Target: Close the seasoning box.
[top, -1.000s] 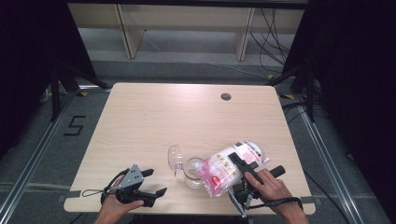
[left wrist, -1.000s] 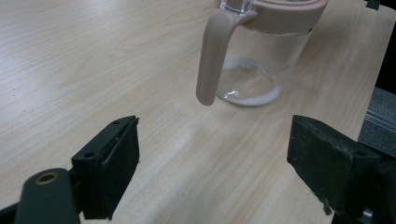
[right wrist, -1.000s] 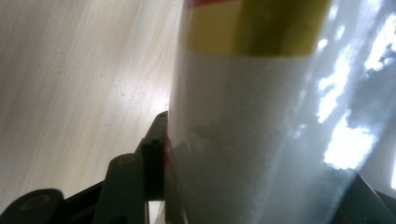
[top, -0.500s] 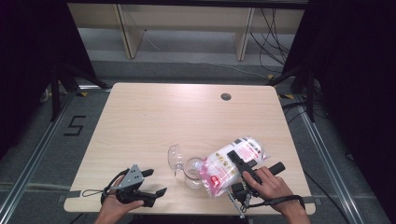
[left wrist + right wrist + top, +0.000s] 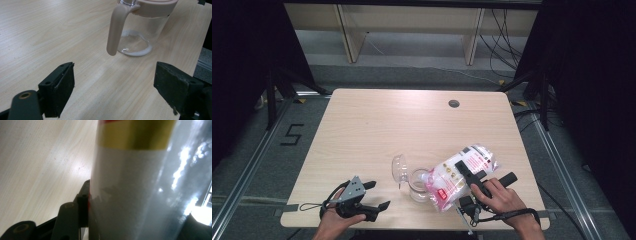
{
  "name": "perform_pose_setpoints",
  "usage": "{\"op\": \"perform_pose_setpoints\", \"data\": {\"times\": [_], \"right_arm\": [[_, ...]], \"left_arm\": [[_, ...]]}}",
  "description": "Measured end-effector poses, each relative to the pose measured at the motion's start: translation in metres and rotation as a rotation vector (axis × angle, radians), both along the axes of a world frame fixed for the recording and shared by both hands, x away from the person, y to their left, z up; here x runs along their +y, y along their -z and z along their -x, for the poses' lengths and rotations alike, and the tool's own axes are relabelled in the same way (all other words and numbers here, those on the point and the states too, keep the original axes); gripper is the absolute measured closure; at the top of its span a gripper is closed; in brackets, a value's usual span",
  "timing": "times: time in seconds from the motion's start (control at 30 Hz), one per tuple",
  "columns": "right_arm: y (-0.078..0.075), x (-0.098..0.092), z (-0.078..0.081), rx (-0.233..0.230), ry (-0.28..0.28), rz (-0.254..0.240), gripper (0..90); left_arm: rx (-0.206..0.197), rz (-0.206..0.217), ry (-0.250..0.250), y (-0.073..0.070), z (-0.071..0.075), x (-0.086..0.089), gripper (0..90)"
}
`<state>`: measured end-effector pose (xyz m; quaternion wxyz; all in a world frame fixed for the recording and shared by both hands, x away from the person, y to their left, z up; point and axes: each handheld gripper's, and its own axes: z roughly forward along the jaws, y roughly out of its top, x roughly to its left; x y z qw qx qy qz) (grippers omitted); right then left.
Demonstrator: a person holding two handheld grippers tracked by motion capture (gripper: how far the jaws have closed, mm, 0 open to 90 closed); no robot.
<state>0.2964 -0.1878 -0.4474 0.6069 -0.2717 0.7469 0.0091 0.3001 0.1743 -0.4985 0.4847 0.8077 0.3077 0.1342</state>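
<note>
The right gripper (image 5: 468, 176) has its jaws clamped on the bag (image 5: 460, 176), tilted mouth-down toward the jar (image 5: 418, 184) just left; left gripper (image 5: 374, 195) jaws wide, idle.

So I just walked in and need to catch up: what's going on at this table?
A person works with a gripper in each hand. The right gripper is clamped on a clear bag of white powder, tipped with its lower end at the mouth of a glass jar whose lid is flipped open. A thin layer of white already lies in the jar's bottom. The left gripper rests open on the table beside the jar, holding nothing.
</note>
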Motion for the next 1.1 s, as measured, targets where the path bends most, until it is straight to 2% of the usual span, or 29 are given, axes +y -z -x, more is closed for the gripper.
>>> {"op": "perform_pose_setpoints", "data": {"times": [0.03,0.2,0.37,0.4,0.43,0.47,0.57,0.7,0.73,0.77,0.83,0.87,0.9,0.93,0.97,1.0,1.1], "right_arm": [[-0.0003,0.0004,0.0002,-0.006,-0.002,0.011,52.5],[-0.0001,-0.0003,-0.0009,-0.018,-0.007,0.022,52.8],[-0.0013,-0.0010,-0.0025,-0.031,-0.011,0.040,52.9],[-0.0012,-0.0015,-0.0020,-0.033,-0.002,0.030,53.0],[-0.0023,-0.0012,-0.0022,-0.031,-0.006,0.045,53.0],[-0.0020,-0.0017,-0.0017,-0.039,-0.006,0.032,53.1],[-0.0026,-0.0011,-0.0020,-0.053,-0.010,0.049,53.1],[0.0001,-0.0009,-0.0027,-0.058,-0.014,0.037,53.3],[0.0001,-0.0009,-0.0027,-0.058,-0.014,0.037,53.3],[-0.0021,-0.0010,-0.0031,-0.062,-0.010,0.056,53.4],[-0.0019,-0.0013,-0.0030,-0.069,-0.007,0.062,53.4],[-0.0039,0.0001,-0.0043,-0.078,-0.024,0.095,53.4],[-0.0026,-0.0009,-0.0036,-0.072,-0.008,0.069,53.5],[-0.0034,-0.0007,-0.0040,-0.070,-0.016,0.074,53.5],[-0.0022,-0.0018,-0.0031,-0.070,-0.007,0.057,53.6],[-0.0023,-0.0016,-0.0030,-0.070,-0.007,0.057,53.6],[-0.0024,-0.0015,-0.0028,-0.067,-0.009,0.053,53.6]], "left_arm": [[-0.015,0.000,0.013,-0.0002,-0.0008,0.0000,16.6],[-0.012,0.007,0.011,0.0000,-0.0003,-0.0006,16.6],[-0.015,-0.011,0.016,-0.0003,-0.0010,0.0005,16.6],[-0.015,-0.010,0.016,-0.0003,-0.0010,0.0005,16.6],[-0.015,-0.011,0.016,-0.0003,-0.0010,0.0006,16.6],[-0.015,-0.011,0.016,-0.0003,-0.0010,0.0006,16.6],[-0.013,-0.009,0.016,-0.0003,-0.0005,0.0003,16.6],[-0.013,-0.009,0.016,-0.0003,-0.0006,0.0003,16.6],[-0.010,0.006,0.010,0.0001,-0.0002,-0.0006,16.6],[-0.012,0.007,0.010,0.0001,-0.0002,-0.0004,16.6],[-0.014,-0.001,0.013,0.0000,-0.0005,0.0002,16.6],[-0.016,-0.015,0.016,-0.0003,-0.0011,0.0011,16.6],[-0.015,-0.013,0.015,-0.0002,-0.0011,0.0008,16.6],[-0.014,-0.012,0.017,-0.0002,-0.0009,0.0007,16.6],[-0.013,-0.008,0.016,-0.0002,-0.0006,0.0004,16.6],[-0.010,0.008,0.010,0.0002,-0.0001,-0.0006,16.6],[-0.014,-0.006,0.014,-0.0002,-0.0007,0.0007,16.6]]}}
